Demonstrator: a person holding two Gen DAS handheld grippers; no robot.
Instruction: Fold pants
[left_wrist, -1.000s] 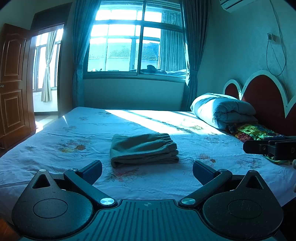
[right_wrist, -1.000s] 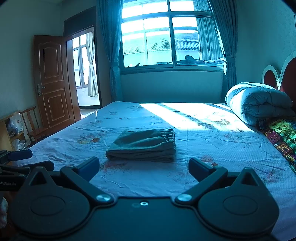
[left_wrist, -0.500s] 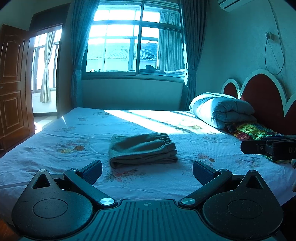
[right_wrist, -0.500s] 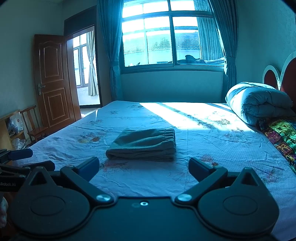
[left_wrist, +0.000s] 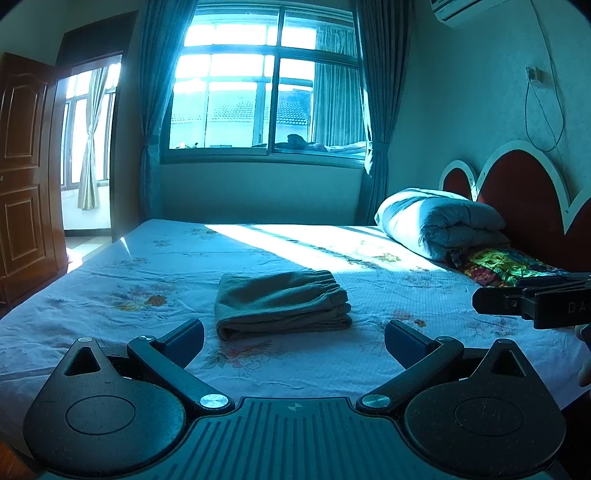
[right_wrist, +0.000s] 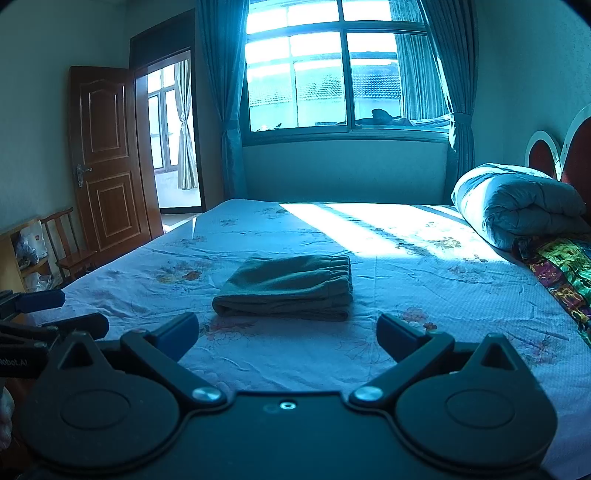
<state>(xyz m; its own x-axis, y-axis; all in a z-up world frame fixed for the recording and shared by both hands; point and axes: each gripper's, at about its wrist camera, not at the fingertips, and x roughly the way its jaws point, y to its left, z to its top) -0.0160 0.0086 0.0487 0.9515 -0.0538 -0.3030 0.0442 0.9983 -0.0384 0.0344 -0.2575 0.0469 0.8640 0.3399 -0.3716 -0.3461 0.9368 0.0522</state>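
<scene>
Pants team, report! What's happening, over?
Left gripper open, right gripper open, both empty. Pants folded on bed. Nothing in the way.

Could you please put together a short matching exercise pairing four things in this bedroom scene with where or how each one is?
Things:
1. folded pants
2. rolled quilt
3. wooden door
4. left gripper

Descriptions:
A. at the headboard end of the bed
B. open, holding nothing
C. in the middle of the bed sheet
D. swung open beside the doorway

Pairs: 1-C, 2-A, 3-D, 4-B
</scene>
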